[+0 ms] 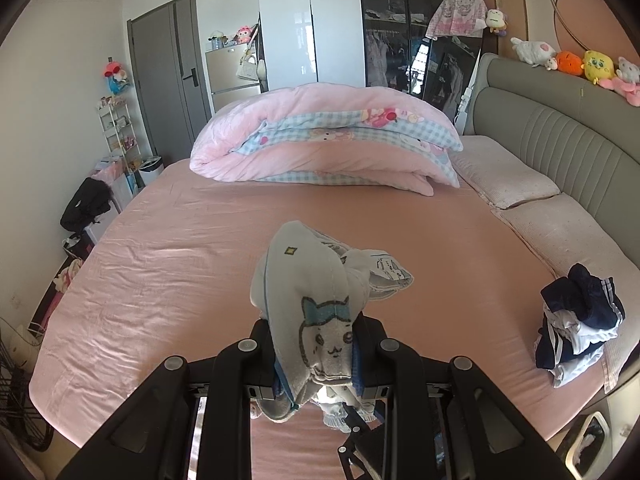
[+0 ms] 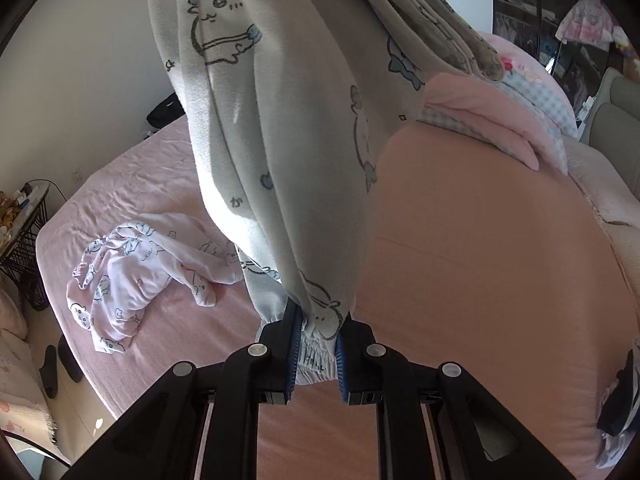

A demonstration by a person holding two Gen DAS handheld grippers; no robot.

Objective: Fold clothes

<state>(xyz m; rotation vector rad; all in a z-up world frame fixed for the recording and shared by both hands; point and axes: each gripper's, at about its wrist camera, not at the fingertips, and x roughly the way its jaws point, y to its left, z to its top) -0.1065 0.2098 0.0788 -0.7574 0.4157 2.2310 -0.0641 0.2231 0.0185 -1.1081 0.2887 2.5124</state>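
Left wrist view: sits just behind the left gripper, looking forward along its fingers and slightly down over the bed towards the wardrobe ahead; headboard off to the right, door ahead-left.
Left nearness: grey printed garment bunched close to the lens; folded quilt well ahead.
Right wrist view: just behind the right gripper, low over the bed, tilted upward along the hanging garment.
Right nearness: cloth fills the upper middle, very close.
Right side: pink pyjama piece ahead-left.
Shared: the garment, the quilt, bed, headboard, dark clothes pile at the right.
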